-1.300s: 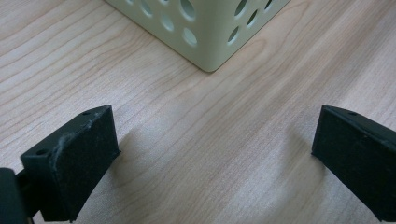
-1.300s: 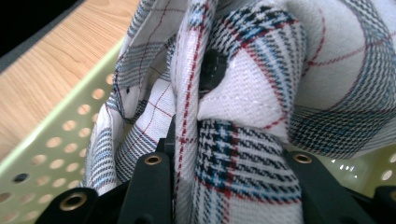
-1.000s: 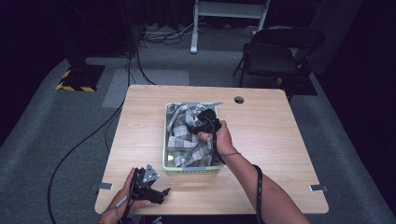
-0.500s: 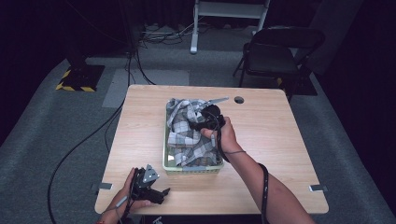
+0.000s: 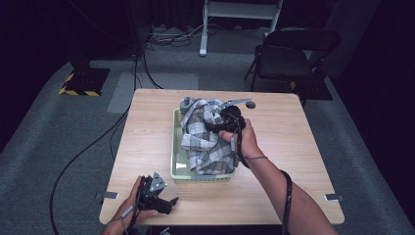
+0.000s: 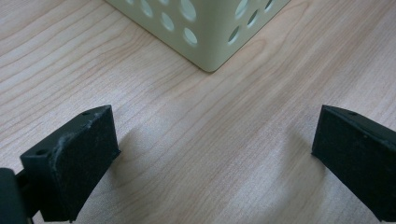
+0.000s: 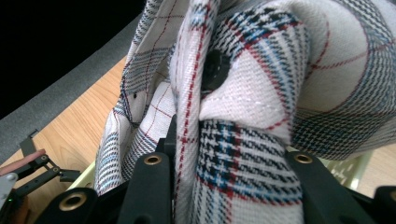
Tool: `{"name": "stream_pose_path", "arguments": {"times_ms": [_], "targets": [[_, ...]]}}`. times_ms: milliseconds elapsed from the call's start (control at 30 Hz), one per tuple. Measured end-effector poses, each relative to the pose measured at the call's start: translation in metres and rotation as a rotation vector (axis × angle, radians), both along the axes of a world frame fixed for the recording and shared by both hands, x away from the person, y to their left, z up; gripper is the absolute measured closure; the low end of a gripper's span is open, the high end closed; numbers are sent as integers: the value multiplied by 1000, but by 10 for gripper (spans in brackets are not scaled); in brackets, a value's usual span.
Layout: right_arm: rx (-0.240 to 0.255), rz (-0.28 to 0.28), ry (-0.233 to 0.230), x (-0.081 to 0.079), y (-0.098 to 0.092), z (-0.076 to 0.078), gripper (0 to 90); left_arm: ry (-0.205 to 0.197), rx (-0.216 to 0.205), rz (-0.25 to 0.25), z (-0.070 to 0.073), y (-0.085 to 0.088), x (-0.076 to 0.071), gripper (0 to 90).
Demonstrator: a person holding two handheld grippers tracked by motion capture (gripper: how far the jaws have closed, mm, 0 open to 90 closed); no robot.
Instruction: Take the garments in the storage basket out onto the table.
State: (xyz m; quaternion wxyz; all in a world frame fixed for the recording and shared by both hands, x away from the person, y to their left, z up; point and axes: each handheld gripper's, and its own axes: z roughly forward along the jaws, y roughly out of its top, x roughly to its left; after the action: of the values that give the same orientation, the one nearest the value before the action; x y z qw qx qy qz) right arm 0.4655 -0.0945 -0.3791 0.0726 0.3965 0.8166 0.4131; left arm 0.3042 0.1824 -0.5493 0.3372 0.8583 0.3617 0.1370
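Light falls from overhead onto my table (image 5: 274, 196), which glows pale while the floor and room around it sink into near black. The high view is soft and a little grainy. Past my left claw (image 6: 212, 154) the wood is sharp, with faint shadows under the jaws. At my right claw (image 7: 224, 186) the plaid cloth (image 7: 261, 88) sits so close its edges blur.

Your right gripper (image 5: 221, 125) clamps a bunch of the checked shirt (image 5: 203, 139) above the pale green basket (image 5: 177, 169). Your left gripper (image 5: 159, 198) rests on the wooden table (image 5: 288, 147) near its front edge, jaws apart.
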Motion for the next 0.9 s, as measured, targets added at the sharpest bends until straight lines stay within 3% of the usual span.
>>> {"name": "stream_pose_path", "arguments": {"times_ms": [433, 700, 900], "targets": [[0, 3, -17, -5, -25, 15, 656, 0, 0, 0, 0, 0, 0, 0], [7, -26, -21, -4, -49, 18, 655, 0, 0, 0, 0, 0, 0, 0], [43, -23, -30, -8, -57, 26, 655, 0, 0, 0, 0, 0, 0, 0]]}}
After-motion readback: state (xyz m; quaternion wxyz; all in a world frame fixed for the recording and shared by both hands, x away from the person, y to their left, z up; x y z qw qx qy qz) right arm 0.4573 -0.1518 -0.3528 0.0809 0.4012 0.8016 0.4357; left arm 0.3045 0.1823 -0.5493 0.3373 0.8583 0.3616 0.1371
